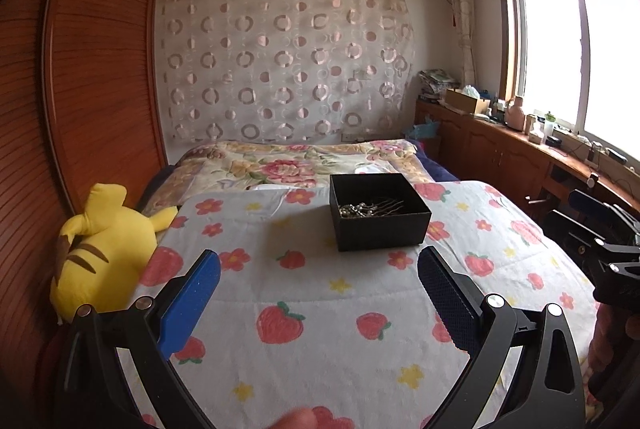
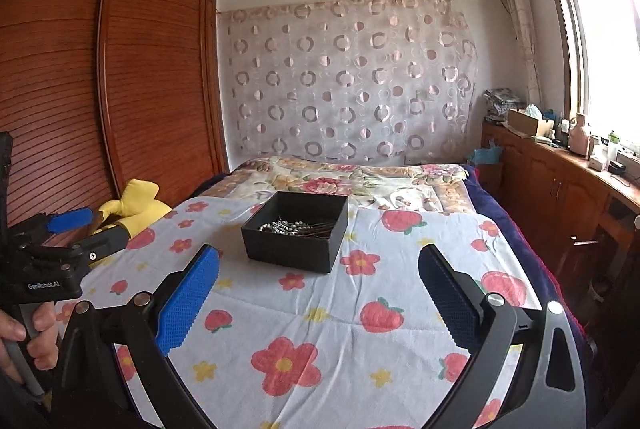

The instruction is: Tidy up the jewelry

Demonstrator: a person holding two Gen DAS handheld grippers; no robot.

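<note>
A: Nearest the lens, the left gripper point(image 1: 318, 269) has both blue pads spread wide with nothing between them, only the sheet point(image 1: 320, 309) below

B: And the right gripper point(image 2: 318, 269)?

A: Same finding: jaws at full spread, empty, hanging over the sheet. Neither gripper touches the box point(image 1: 379, 211)

B: Location of the box?

A: Taking the box as reference: it sits upright and open on the sheet, ahead of both grippers and apart from their fingertips. Jewelry point(image 1: 362, 209) lies inside on its floor, a cluster of silver beads with thin dark pins; individual pieces are too small to separate

B: Anything around the box?

A: A yellow plush point(image 1: 100, 249) lies left of the box, at the sheet's edge against the wardrobe point(image 1: 100, 69). Beyond the box is a floral quilt point(image 1: 288, 165), and further behind it a curtain point(image 1: 280, 61) with ring patterns. Right of the box, well apart, a wooden counter point(image 1: 520, 145) runs under the window point(image 1: 580, 49)

B: The hands?

A: In the right view a hand point(image 2: 28, 333) grips the left gripper's handle, left of the box
</note>
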